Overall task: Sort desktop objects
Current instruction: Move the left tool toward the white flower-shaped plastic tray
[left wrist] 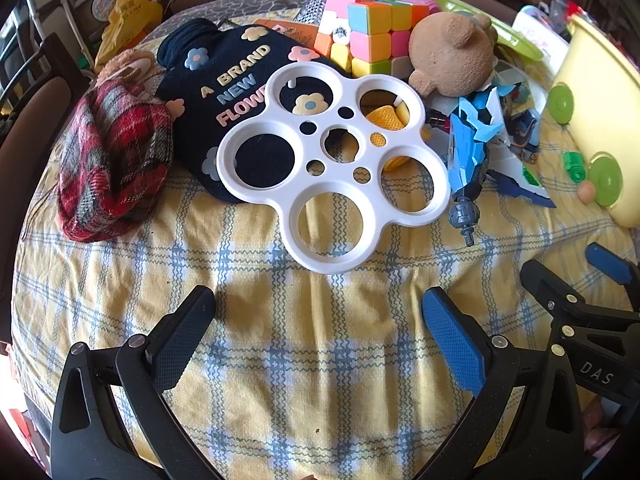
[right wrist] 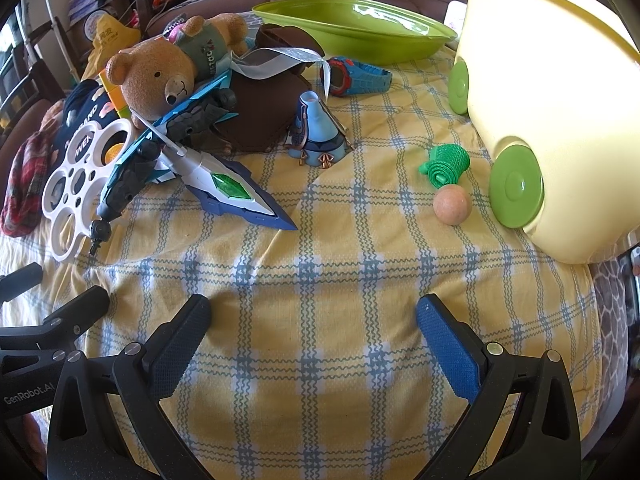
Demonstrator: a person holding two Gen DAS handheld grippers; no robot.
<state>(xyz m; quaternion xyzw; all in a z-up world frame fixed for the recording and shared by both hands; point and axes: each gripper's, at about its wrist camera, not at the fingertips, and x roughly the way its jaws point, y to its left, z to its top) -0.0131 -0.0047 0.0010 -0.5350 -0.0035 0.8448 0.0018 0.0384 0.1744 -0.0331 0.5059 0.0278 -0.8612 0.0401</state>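
Note:
My left gripper (left wrist: 318,312) is open and empty above the checked cloth, in front of a white ring tray (left wrist: 372,208) that leans on a dark "A BRAND NEW FLOWER" cover (left wrist: 224,80). Behind it lie a pastel cube (left wrist: 372,36), a brown bear (left wrist: 452,56) and a blue robot toy (left wrist: 472,148). My right gripper (right wrist: 314,318) is open and empty, short of a peach ball (right wrist: 452,204), a green coil toy (right wrist: 448,164) and the blue-white robot toy (right wrist: 224,184). The bear (right wrist: 156,76) and ring tray (right wrist: 68,200) show at left.
A yellow wheeled bin (right wrist: 560,112) stands at the right, also in the left view (left wrist: 600,92). A green bowl (right wrist: 352,28) sits at the back. A plaid cloth doll (left wrist: 112,160), a blue watch (right wrist: 356,76), a brown pouch (right wrist: 260,112) and a blue figurine (right wrist: 316,136) lie about.

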